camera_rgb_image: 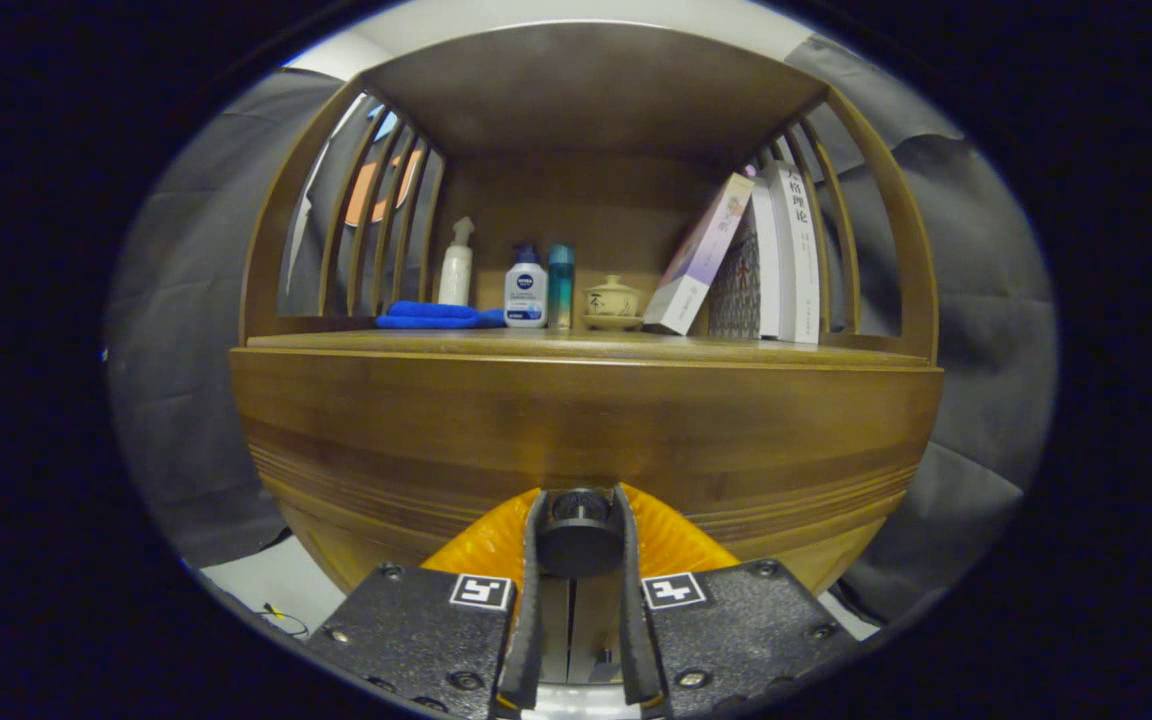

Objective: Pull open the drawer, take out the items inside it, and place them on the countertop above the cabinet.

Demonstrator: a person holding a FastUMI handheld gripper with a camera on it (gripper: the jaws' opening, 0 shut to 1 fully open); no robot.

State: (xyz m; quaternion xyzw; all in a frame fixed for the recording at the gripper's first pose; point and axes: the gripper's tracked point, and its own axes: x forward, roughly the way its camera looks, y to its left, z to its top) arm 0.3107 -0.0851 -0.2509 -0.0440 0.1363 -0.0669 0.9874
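One step is under way: the gripper (578,520) pinches the round dark knob (577,540) of the shut brown wooden drawer (586,430); nothing is out yet.

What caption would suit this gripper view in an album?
Tongs closed on the dark round drawer knob of a wooden cabinet, drawer not yet pulled open.

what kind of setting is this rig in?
Likely a staged home corner in a recording booth: a wooden cabinet with toiletry bottles, a folded blue cloth and books on its countertop, grey drapes behind. The tongs are shut on the drawer knob.
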